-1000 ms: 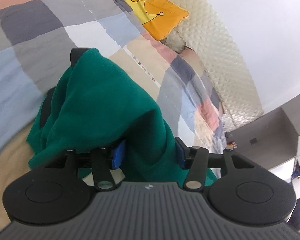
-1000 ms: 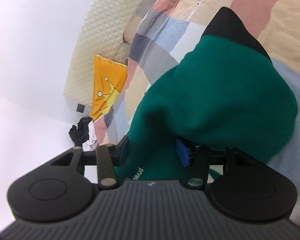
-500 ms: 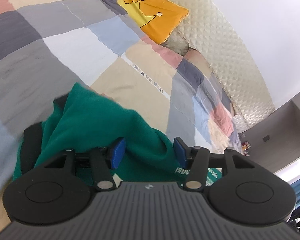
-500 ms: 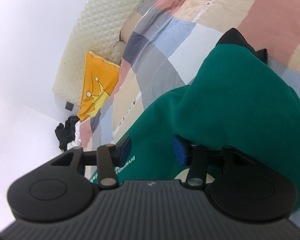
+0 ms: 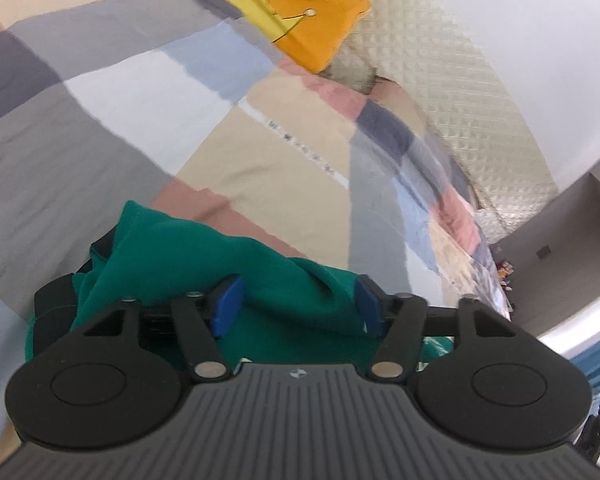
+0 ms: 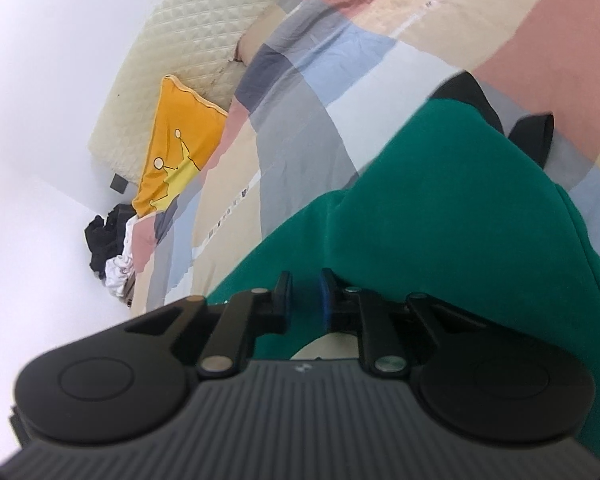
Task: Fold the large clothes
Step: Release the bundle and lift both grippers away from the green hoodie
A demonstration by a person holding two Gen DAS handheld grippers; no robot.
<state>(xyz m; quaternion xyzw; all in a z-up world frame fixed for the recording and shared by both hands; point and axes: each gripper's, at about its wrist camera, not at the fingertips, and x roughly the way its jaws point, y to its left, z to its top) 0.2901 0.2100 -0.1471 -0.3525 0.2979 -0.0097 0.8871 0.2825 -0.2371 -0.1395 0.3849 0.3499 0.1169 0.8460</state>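
Now your right tool [image 6: 305, 300] has just been closing and pinches a fold of the green top [image 6: 440, 220], while your left tool [image 5: 296, 304] has just been opening and stands spread around the cloth. The top lies bunched on the patchwork bed [image 5: 260, 160]. Pull with one side only and the fold may slide crooked.

The left claw [image 5: 296, 306] is pointed downward and its jaws have just been opening, with green cloth between them. The right claw [image 6: 305, 300] has just been closing on cloth.
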